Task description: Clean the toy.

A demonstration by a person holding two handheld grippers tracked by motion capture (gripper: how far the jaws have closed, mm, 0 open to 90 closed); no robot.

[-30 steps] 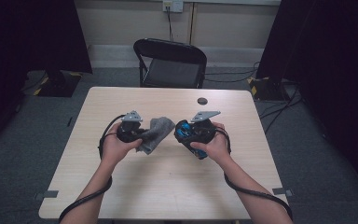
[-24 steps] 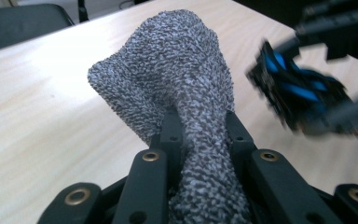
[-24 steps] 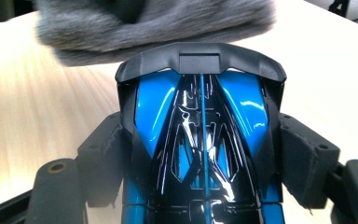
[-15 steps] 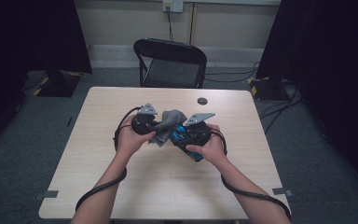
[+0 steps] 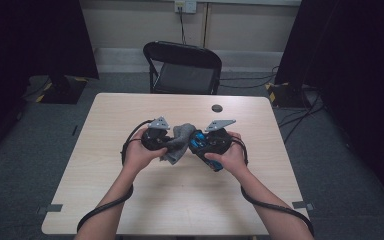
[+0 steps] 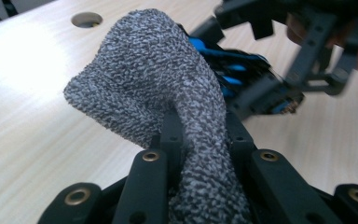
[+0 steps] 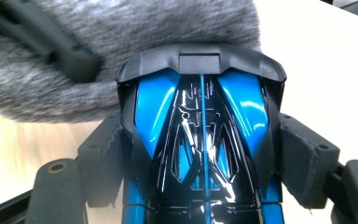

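- While the left gripper (image 5: 166, 141) is pinching a grey knitted sock (image 6: 158, 93) between its pressed-together jaws, the fabric is bunching upward just ahead of them and flopping over to one side.
- The right gripper (image 5: 200, 142) is clamping a blue and black toy car (image 7: 200, 140) across its body, the pads pressing on both flanks, with the car's nose pointing straight out along the jaws.
- The sock is hanging between the two tools, touching the car's front end and draping just beyond it.
- Judging by its slack folds, the sock is behaving as light, soft and limp, so a hold near its opening is looking wiser than one mid-length.
- The car is looking stiff and glossy, likely slippery, so gripping its flat sides seems right.
- Beneath both tools, the wooden table (image 5: 130, 200) is lying bare, a small hole (image 5: 217, 108) sitting farther off.
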